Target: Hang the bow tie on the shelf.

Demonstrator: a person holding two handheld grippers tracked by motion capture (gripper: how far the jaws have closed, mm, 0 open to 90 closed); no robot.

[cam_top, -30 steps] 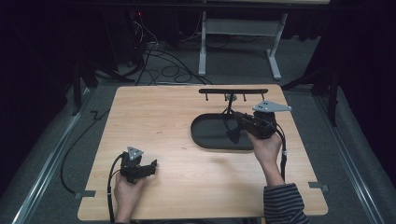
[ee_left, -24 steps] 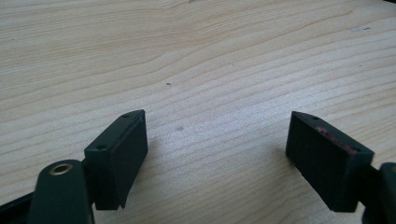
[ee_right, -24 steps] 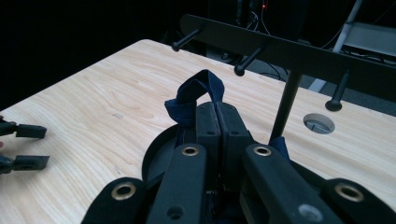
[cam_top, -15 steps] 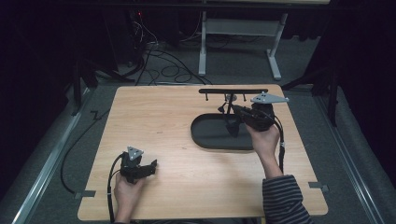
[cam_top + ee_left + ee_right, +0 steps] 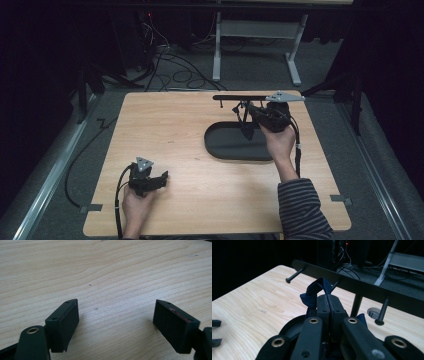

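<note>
A pale wooden worktop (image 5: 200, 150) is ringed by darkness; a dark blue cloth loop (image 5: 318, 288), pointing upward, is pinched by the right tool (image 5: 328, 300); the left tool (image 5: 116, 322) is spread.

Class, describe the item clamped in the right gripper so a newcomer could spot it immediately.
Start at the wooden table, then go to the black peg rail along its far edge. Just before it, the right gripper pinches a dark blue fabric loop, the one soft thing among hard black parts.
</note>
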